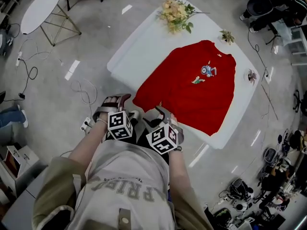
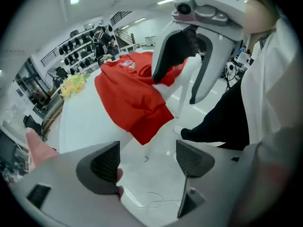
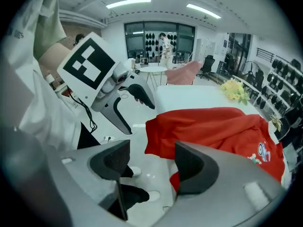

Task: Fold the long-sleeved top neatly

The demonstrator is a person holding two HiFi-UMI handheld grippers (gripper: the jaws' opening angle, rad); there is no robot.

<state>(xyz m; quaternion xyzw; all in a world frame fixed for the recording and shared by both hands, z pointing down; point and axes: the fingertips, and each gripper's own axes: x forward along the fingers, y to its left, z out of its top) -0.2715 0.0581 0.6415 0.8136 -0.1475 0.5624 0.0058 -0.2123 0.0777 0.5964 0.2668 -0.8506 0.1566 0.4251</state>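
A red long-sleeved top [image 1: 192, 87] with a small cartoon print lies spread face up on the white table [image 1: 144, 42]. Its near corner hangs over the table edge [image 2: 142, 122]. Both grippers hang in front of the person's body, just off that edge. My left gripper [image 1: 115, 102] stands open over the floor with nothing between its pads [image 2: 149, 160]. My right gripper [image 1: 163, 113] is open and empty too [image 3: 151, 162], close to the hanging red fabric [image 3: 213, 126]. Each gripper view shows the other gripper: the right one [image 2: 189, 56] and the left one [image 3: 123, 93].
A bunch of yellow flowers [image 1: 176, 14] and two small plants [image 1: 227, 36] [image 1: 251, 75] sit along the table's far edges. A round white side table [image 1: 41, 8] stands at the upper left. Cables [image 1: 86, 92] and a power strip [image 1: 86, 124] lie on the floor.
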